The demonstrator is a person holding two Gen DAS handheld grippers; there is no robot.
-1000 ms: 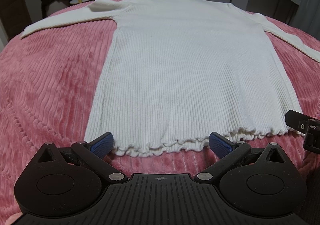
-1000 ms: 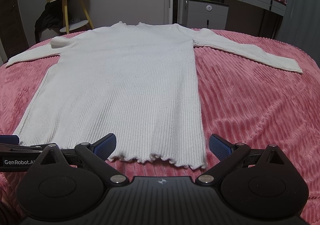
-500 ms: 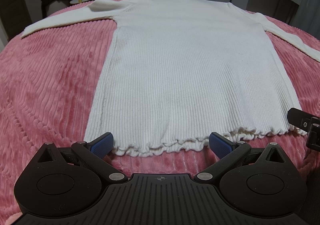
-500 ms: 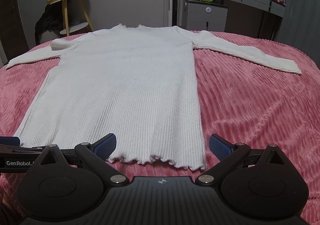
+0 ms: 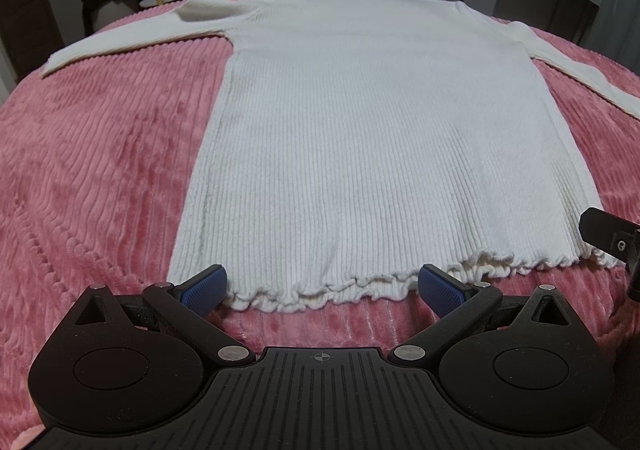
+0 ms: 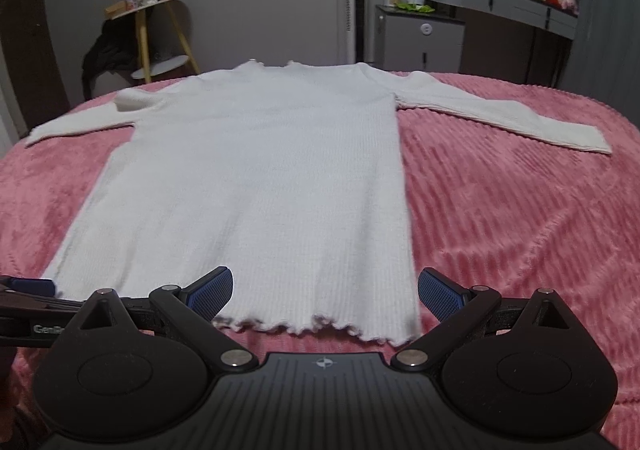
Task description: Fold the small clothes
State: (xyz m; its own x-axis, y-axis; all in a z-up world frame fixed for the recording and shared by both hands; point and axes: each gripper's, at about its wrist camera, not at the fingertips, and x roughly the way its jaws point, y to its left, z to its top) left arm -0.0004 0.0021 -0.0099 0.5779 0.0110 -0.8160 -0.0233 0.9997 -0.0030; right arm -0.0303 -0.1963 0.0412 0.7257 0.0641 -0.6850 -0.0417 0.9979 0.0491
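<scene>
While the white ribbed sweater (image 5: pixel 360 137) lies flat and face-up on the pink ribbed bedspread (image 5: pixel 100 169), I hold both of my tongs low at its ruffled hem (image 5: pixel 320 292), which is the edge nearest me. My left gripper (image 5: pixel 322 286) stands with its blue-padded fingers (image 5: pixel 204 286) spread wide apart, holding nothing; the hem's left and middle stretch sits just beyond the gap between them, and the left pad lies close to the sweater's near left corner. My right gripper (image 6: pixel 325 292) is likewise spread wide and empty, its blue pads (image 6: pixel 440 294) bracketing the hem's right part, with the sweater's near right corner (image 6: pixel 404 334) just inside the right pad. From the right wrist view, a part of my left gripper shows at the far left, beside the sweater's near left corner; from the left wrist view, a black piece of my right gripper (image 5: pixel 612 240) sits against the sweater's near right corner. Whether either tool touches the fabric I cannot tell. Away from the hem, the sweater's body runs straight up to its neckline (image 6: pixel 276 65) at the far side, and both sleeves spread outward from the shoulders, the left sleeve (image 5: pixel 132 41) and the right sleeve (image 6: pixel 504 117) resting on the bedspread. Beyond the neckline stand a yellow-legged side table (image 6: pixel 152 29) and a grey dresser (image 6: pixel 500 29).
</scene>
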